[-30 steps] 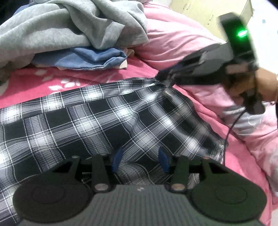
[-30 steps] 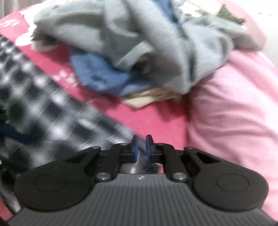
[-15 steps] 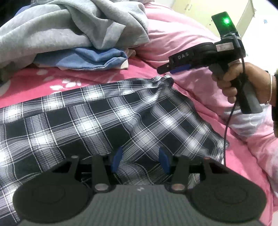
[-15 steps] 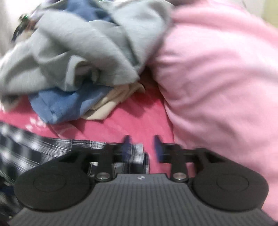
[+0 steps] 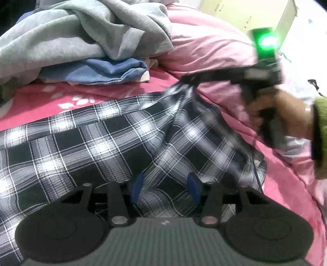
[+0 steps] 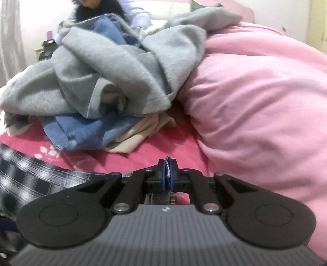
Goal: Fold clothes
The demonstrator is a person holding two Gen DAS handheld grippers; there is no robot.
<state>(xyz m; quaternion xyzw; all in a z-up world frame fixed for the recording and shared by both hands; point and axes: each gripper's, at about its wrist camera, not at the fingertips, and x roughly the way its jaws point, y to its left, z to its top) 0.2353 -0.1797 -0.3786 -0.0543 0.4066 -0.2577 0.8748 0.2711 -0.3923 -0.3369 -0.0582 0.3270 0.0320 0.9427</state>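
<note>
A black-and-white plaid garment (image 5: 114, 139) lies spread on the pink bed. My left gripper (image 5: 165, 187) is open just above its near part, the blue pads apart with plaid cloth between and below them. My right gripper (image 6: 168, 173) is shut on the plaid garment's far corner; a thin edge of cloth shows between its pads. In the left wrist view the right gripper (image 5: 189, 80) lifts that corner off the bed, so the cloth rises in a ridge toward it. The plaid also shows at the left of the right wrist view (image 6: 30, 174).
A pile of grey (image 5: 81, 34), blue (image 5: 106, 70) and cream clothes lies at the back of the bed; it also shows in the right wrist view (image 6: 114, 67). A bulky pink duvet (image 6: 261, 106) rises on the right. Pale cabinets (image 5: 241, 14) stand behind.
My right gripper opened half a second ago, then came down and closed on the plaid corner, and now lifts it. My left gripper stays open in the same place.
</note>
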